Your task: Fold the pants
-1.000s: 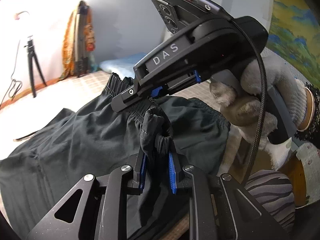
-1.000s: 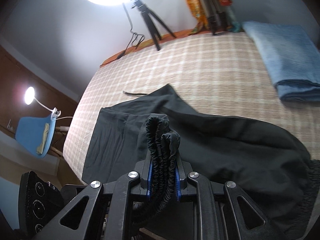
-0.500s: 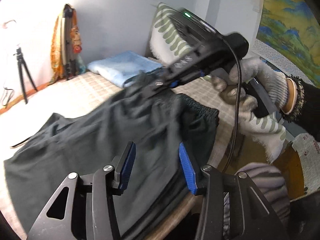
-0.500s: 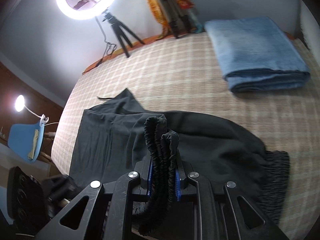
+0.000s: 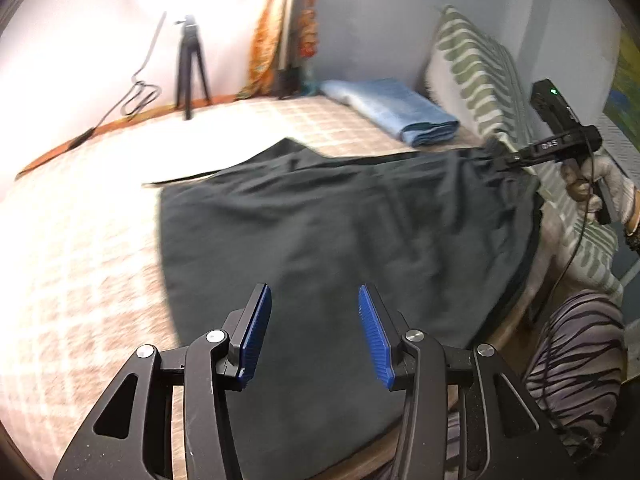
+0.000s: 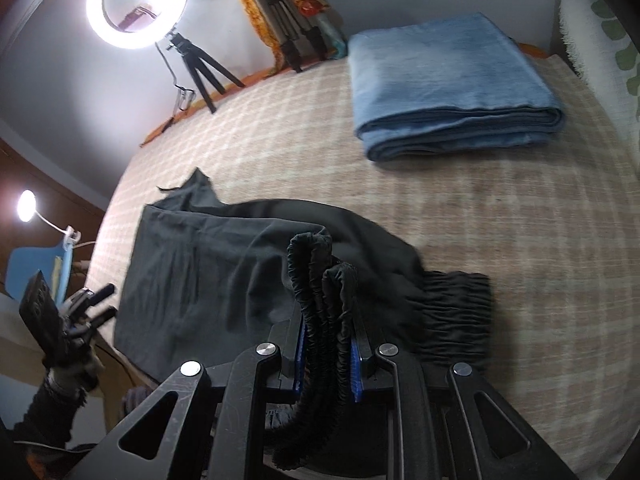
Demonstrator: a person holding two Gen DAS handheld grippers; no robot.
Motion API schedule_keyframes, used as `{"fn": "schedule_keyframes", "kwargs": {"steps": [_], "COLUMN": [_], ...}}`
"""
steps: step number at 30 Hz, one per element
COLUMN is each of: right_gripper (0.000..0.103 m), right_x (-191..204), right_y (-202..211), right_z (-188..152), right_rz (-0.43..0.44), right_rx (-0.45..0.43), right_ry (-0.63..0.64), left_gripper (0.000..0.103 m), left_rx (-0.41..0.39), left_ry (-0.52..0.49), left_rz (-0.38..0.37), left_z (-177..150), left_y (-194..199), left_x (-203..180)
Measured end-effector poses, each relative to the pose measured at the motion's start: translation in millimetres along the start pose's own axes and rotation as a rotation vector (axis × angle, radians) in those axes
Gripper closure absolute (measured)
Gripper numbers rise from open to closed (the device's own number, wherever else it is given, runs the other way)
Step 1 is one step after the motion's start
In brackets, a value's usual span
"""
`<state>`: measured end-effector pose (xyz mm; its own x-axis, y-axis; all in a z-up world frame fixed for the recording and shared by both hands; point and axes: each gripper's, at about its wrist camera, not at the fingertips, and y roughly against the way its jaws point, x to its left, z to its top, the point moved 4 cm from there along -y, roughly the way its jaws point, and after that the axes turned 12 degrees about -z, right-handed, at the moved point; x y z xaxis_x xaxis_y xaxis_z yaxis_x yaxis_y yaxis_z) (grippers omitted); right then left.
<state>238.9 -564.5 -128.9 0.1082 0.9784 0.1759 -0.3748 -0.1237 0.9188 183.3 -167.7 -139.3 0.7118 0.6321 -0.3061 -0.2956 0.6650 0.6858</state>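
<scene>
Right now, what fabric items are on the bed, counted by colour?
Black: 1, the pants, with the waistband clamped in the right gripper
Blue: 1, the folded blanket
Green-and-white: 1, the striped pillow
Total: 3

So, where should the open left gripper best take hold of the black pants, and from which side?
Probably the near hem edge of the pants, coming low from the bed's front edge: the left gripper hangs open just above it, and the right gripper already clamps the bunched waistband.

Bedroom w/ bed point(image 6: 440, 208), pillow point(image 5: 480, 76), ring light point(image 6: 138, 2) on tripod.
</scene>
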Motion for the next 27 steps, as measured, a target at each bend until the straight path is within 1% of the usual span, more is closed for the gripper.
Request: {"fn": "schedule_keyframes", "kwargs": {"steps": [5, 9, 10, 11, 12, 14, 16, 17, 23, 24, 25, 26, 27], "right_gripper": [0.087, 0.087, 0.085, 0.081, 0.078, 0.075, 0.069, 0.069, 0.068, 0.067, 0.065, 0.059, 0.056], "right_x": [-23.1, -30.1, -30.5, -30.8, -31.2, -33.7, -34.1, -33.0, -29.7, -29.0, -28.3, -27.6, -27.1], "right_y": [-2.0, -11.2, -14.7, -16.8, -18.8, -20.8, -21.0, -20.9, -23.9, -23.9, -23.4, -21.9, -20.0], "right_z": [1.4, -0.3, -1.5, -2.5, -3.2, -3.9, -4.7, -6.0, -11.2, -11.2, -11.0, -10.7, -10.1], "right_rz": [-0.034, -0.057, -0.076, -0.095, -0.109, -0.119, -0.16, -0.185, -0.242, -0.251, -0.26, -0.277, -0.297], "right_rx": [0.002, 0.01, 0.014, 0.013, 0.012, 0.004, -0.012, -0.02, -0.058, -0.064, -0.07, -0.079, -0.09], "right_ry": [-0.022, -0.024, -0.017, -0.012, -0.013, -0.029, -0.02, -0.007, 0.009, 0.009, 0.007, 0.005, 0.004], "left_gripper": [0.059, 0.059, 0.059, 0.059, 0.059, 0.059, 0.059, 0.059, 0.059, 0.058, 0.054, 0.051, 0.047], "left_rx": [0.008, 0.02, 0.025, 0.03, 0.034, 0.038, 0.034, 0.029, 0.007, 0.004, 0.001, -0.007, -0.014], "left_ry": [0.033, 0.057, 0.056, 0.055, 0.054, 0.06, 0.069, 0.071, 0.092, 0.093, 0.094, 0.096, 0.098], "left_rz": [0.026, 0.04, 0.042, 0.047, 0.052, 0.064, 0.072, 0.079, 0.116, 0.124, 0.129, 0.135, 0.141], "left_z": [-10.0, -20.0, -22.2, -24.4, -26.2, -28.8, -30.2, -30.7, -33.3, -33.6, -33.9, -34.3, -34.2], "left_y": [5.3, 4.7, 4.4, 4.6, 5.1, 7.1, 10.3, 12.1, 19.4, 20.9, 22.4, 25.2, 27.3], "left_x": [12.7, 16.4, 16.1, 15.6, 15.6, 16.7, 18.2, 18.6, 18.4, 17.5, 16.7, 15.5, 14.7]}}
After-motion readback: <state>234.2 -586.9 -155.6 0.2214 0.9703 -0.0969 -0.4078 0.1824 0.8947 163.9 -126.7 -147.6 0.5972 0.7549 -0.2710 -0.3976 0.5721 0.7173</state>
